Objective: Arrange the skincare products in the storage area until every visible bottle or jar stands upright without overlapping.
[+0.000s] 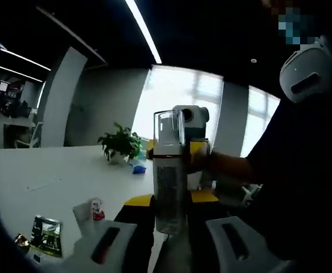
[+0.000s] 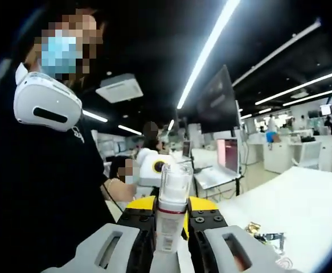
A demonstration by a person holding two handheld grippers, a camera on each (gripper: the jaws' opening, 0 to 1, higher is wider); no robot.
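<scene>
the bottle (image 1: 168,173) is a slim upright cylinder with a clear, glassy cap on top, a white collar under it and a pale printed body, smooth and lightly see-through; in the left gripper view it stands between the left gripper (image 1: 177,242)'s two pale grey plastic jaws, whose flat faces carry dark slots, and whether these jaws press it or stand just off it cannot be told, since its base is hidden low between them; beyond it the right gripper (image 1: 191,151), black and yellow with a white top, closes on the bottle's upper part from the far side; in the right gripper view the same bottle (image 2: 171,207) rises straight up between the right gripper (image 2: 168,250)'s jaws, gripped by the black and yellow blocks on both sides; to the left gripper's left lies a white table (image 1: 46,170) with a potted plant (image 1: 120,145), a small white tube (image 1: 91,213) and a dark sachet (image 1: 45,234) near the jaw; a person in dark clothes (image 1: 302,187) stands close on its right
</scene>
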